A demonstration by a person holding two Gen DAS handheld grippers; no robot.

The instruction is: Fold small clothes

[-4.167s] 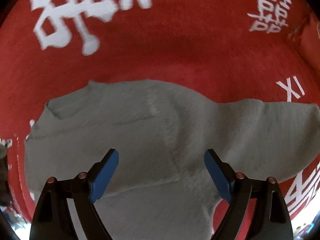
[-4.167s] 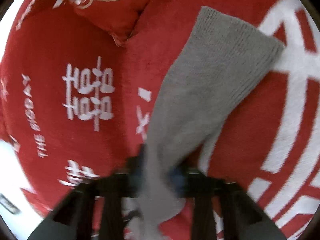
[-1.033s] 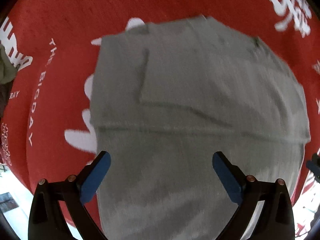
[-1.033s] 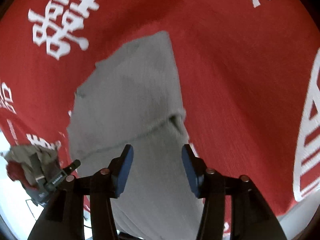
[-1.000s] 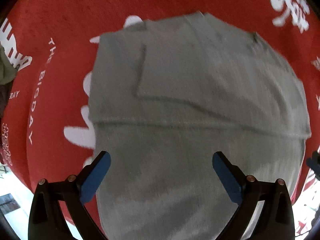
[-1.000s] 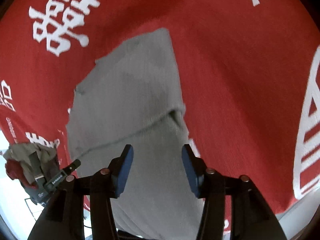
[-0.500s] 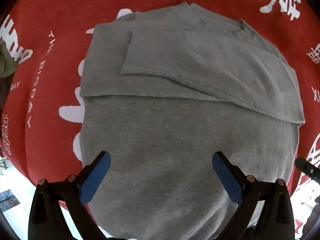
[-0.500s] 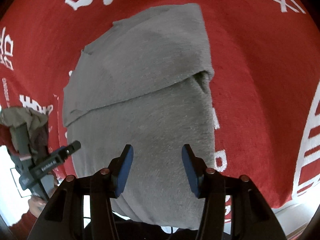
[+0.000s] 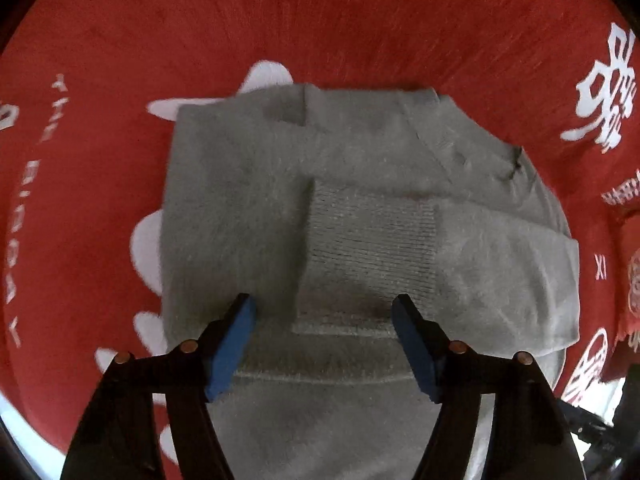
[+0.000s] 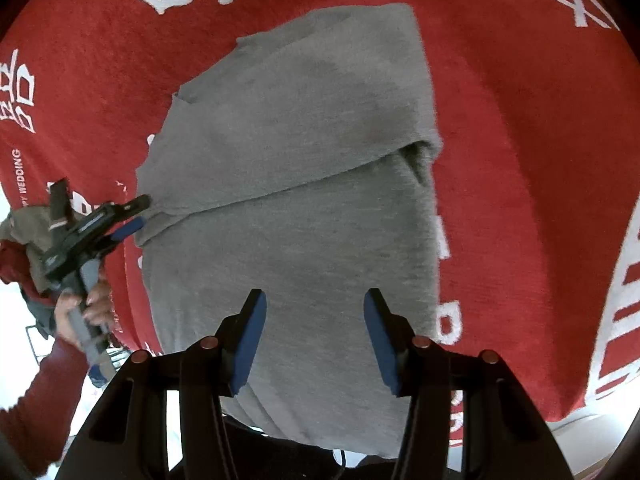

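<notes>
Left gripper [image 9: 324, 312] jaws just narrowing, nothing pinched, straddling ribbed cuff [image 9: 370, 252] at 12 o'clock. Grey sweater [image 10: 292, 168] flat on red blanket [image 10: 520, 140], long axis 12-to-6. Right gripper [image 10: 314, 312] half-open, empty, above hem.

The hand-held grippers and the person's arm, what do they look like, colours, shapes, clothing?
Both the left hand-held gripper and the right hand-held gripper have black angular frames with copper-coloured rivets and flat blue pads. In the right wrist view, the left one has a grey handle, and a dark red sleeve is worn.
</notes>
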